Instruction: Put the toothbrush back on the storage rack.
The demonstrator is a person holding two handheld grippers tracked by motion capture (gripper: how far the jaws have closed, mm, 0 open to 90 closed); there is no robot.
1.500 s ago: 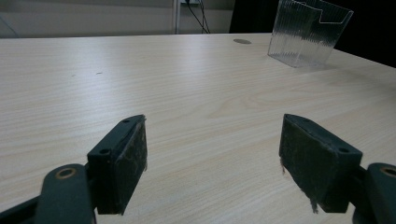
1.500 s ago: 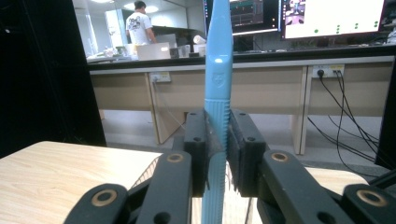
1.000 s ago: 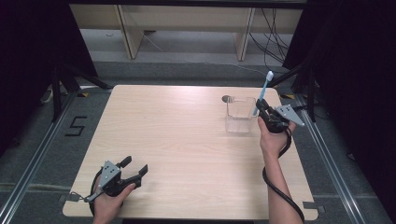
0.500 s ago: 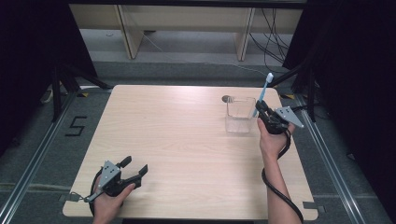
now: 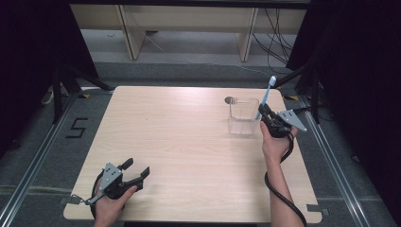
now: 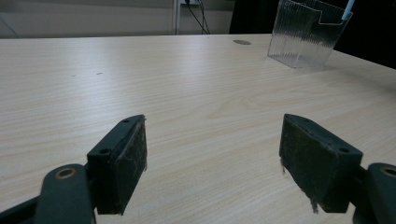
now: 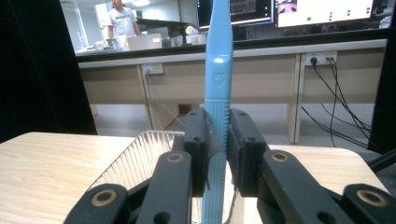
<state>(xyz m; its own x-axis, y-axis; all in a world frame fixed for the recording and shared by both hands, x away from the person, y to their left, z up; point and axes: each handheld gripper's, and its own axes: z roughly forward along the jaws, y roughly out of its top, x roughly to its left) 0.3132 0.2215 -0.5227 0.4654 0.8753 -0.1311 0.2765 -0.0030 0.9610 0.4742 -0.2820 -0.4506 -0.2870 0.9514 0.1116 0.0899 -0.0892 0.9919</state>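
At the near left corner of the tabletop (image 5: pixel 189 142), the left tool (image 5: pixel 138 171) rests low in the person's left hand (image 5: pixel 109 204). It points toward the far right, and its two black jaws stand wide apart with nothing between them, so it is released. In the left gripper view the bare pale wood shows between the two pads (image 6: pixel 122 168), and far beyond them stands the clear container (image 6: pixel 306 35), near the far right part of the tabletop.

In the middle, the tabletop is plain light wood. A small dark round spot (image 5: pixel 230 100) lies near the far edge, just to the left of the clear container (image 5: pixel 243 117).

At the right, the right tool (image 5: pixel 263 111) is held up by the person's right hand (image 5: pixel 274 142), just beside the right wall of the container. Its jaws are clenched on a light blue toothbrush (image 5: pixel 266 97). The toothbrush stands almost upright, a little tilted, with its head at the top, above the container's right rim. In the right gripper view the blue handle (image 7: pixel 217 70) is pressed between the two black jaws and rises straight up, and the ribbed wall of the container (image 7: pixel 135 158) lies just behind and below the jaws. If the lower end of the toothbrush touches the container, I cannot tell.
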